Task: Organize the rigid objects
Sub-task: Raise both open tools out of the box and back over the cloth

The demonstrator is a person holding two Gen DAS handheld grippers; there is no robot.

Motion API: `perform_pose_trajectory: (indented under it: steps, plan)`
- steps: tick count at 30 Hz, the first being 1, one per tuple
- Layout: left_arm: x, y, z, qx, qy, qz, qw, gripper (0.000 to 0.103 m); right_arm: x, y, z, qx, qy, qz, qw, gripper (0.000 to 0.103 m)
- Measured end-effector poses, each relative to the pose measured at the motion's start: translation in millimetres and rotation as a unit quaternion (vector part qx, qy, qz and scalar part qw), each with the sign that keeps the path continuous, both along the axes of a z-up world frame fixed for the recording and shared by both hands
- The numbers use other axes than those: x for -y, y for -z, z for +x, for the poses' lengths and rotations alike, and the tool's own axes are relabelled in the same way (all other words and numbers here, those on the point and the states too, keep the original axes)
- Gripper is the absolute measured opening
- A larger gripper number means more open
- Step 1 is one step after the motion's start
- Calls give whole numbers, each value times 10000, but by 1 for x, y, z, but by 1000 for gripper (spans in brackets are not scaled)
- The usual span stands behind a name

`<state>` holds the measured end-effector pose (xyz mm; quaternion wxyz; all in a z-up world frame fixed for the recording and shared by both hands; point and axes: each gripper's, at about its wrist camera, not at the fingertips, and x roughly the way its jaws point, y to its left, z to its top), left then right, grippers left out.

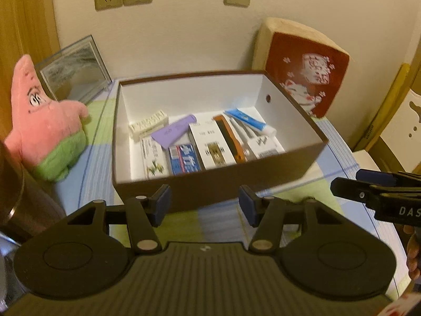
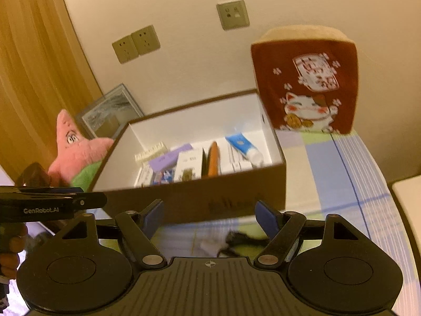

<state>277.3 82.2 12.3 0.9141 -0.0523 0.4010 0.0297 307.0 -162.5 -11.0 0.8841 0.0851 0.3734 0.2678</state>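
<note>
A brown open box with a white inside stands on the table and also shows in the right wrist view. In it lie several small items: a blue tube, an orange tool, a purple item, a white carton and a blue packet. My left gripper is open and empty, just in front of the box's near wall. My right gripper is open and empty, also in front of the box. A small dark object lies on the cloth beneath it.
A pink star plush sits left of the box, with a framed picture behind it. A red cat-print cushion leans on the wall at the right. A dark metal cup stands at the left. A checked cloth covers the table.
</note>
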Motion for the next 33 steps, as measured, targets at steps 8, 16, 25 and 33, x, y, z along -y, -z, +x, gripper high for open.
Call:
perform_pose_trajectory:
  steps: [8, 16, 25, 33]
  plan:
    - [21, 20, -20, -157, 238, -61, 9996, 57, 9, 23, -21, -333, 59, -195, 9992, 73]
    - [41, 37, -28, -292, 471, -101, 9984, 57, 14, 41, -31, -573, 135, -361, 9976, 73]
    - [57, 55, -24, -446, 631, -137, 9969, 58, 23, 59, -30, -756, 288, -533, 9953, 73]
    - [76, 73, -13, -583, 839, -161, 9946, 58, 28, 73, -20, -866, 369, -654, 9934, 73]
